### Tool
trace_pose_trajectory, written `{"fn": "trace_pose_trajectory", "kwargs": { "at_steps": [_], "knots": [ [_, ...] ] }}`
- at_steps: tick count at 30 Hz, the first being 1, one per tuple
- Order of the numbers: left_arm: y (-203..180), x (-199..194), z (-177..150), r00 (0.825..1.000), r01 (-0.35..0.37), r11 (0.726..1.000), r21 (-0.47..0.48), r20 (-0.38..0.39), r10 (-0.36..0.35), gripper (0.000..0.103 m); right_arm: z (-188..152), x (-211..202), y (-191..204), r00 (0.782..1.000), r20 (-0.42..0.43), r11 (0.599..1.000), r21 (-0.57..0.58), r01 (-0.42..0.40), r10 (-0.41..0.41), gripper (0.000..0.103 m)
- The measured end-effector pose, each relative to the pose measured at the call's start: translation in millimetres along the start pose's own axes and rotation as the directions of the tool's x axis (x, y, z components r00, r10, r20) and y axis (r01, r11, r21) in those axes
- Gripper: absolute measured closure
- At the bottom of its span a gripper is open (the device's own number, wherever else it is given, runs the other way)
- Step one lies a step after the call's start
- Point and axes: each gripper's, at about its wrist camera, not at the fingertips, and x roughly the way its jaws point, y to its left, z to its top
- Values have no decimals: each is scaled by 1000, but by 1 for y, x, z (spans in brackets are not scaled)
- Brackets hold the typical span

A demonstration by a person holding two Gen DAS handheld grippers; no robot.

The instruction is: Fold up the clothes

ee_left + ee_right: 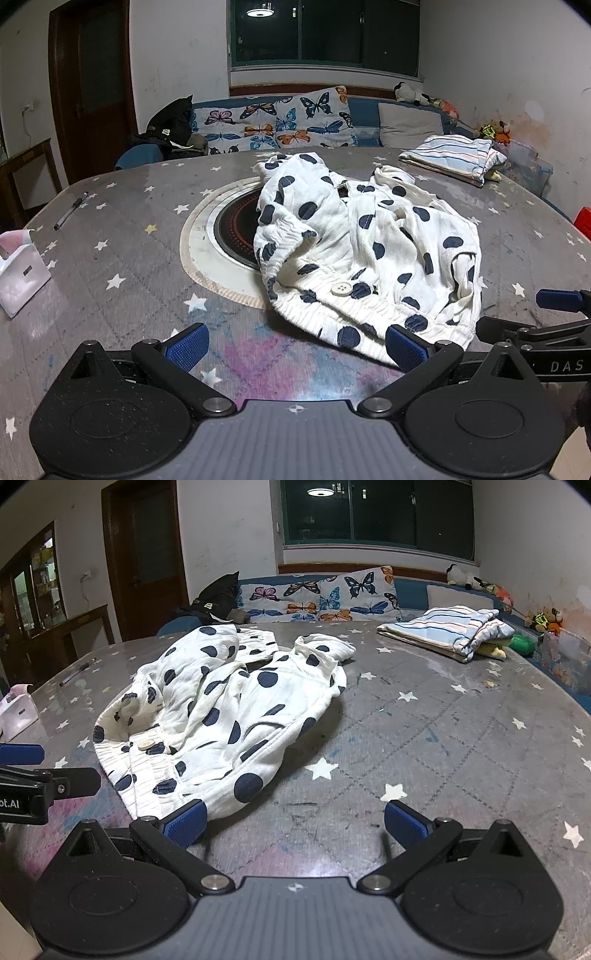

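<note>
White cotton with navy polka dots: a crumpled garment (369, 251) lies in a loose heap on the star-printed counter (122, 258), partly covering the round black hob insert (236, 229) set into that counter. Taking the garment as landmark, the left hand-held gripper (295, 347) sits at its near edge, jaws spread wide and empty, with the right-side blue pad (406, 349) touching or just short of the ribbed hem; which of the two cannot be told. The right hand-held gripper (293, 823) stands beside it, also spread and empty, its left-side pad (184, 821) at the garment's near corner while the rest of its span faces bare counter to the right of the garment. Both are about equally near. The heap's long axis runs away from the two, from the hem toward the collar end. The hem band carries a pale button (341, 288); sleeves and body are bunched and overlapped, nothing laid flat. A folded striped cloth (443, 633) rests well beyond the garment, to its right, suggesting one piece done and this one not yet begun.
</note>
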Motion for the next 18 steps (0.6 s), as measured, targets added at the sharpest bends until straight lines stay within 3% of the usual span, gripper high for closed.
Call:
{"fn": "trace_pose_trajectory", "kwargs": {
  "at_steps": [18],
  "knots": [
    [10, 27, 51, 999, -27, 1000, 14, 46, 27, 1, 21, 8, -7, 999, 13, 999, 11, -34, 34, 1]
  ]
}}
